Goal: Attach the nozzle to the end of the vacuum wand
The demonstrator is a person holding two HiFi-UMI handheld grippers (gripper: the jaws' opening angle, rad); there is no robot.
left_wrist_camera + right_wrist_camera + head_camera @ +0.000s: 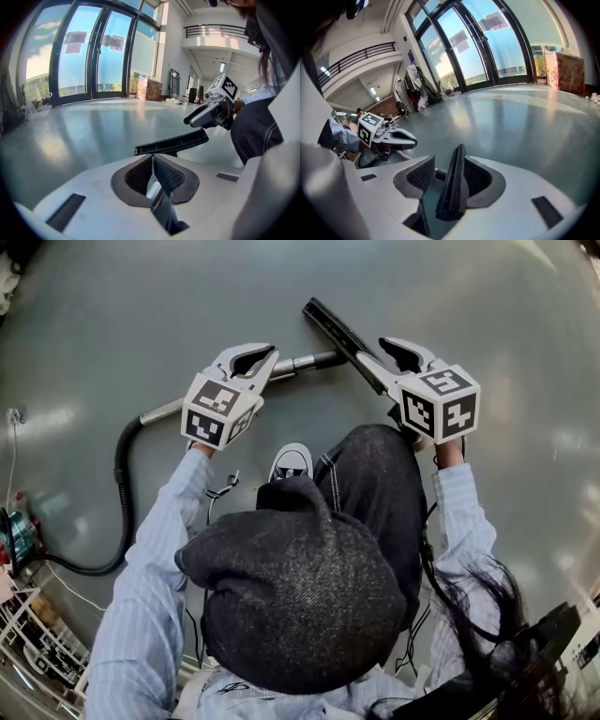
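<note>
In the head view my left gripper [262,357] is shut on the silver vacuum wand [300,363], just behind its dark end, which points right. A black hose [122,493] trails from the wand down to the left. My right gripper [389,345] is shut on the long, flat black nozzle [333,329], held off the floor and slanting up-left past the wand's end. The left gripper view shows the silver tube [154,187] pinched between the pads and the nozzle [173,143] ahead. In the right gripper view the nozzle [452,187] stands between the jaws, with the wand's end [439,174] just behind it.
A grey floor [141,306] spreads all around. The person's shoe [291,463] and knee sit just below the grippers. A wire rack [28,634] and a teal object [19,535] stand at the lower left. Tall glass doors [84,56] and boxes [149,89] lie far off.
</note>
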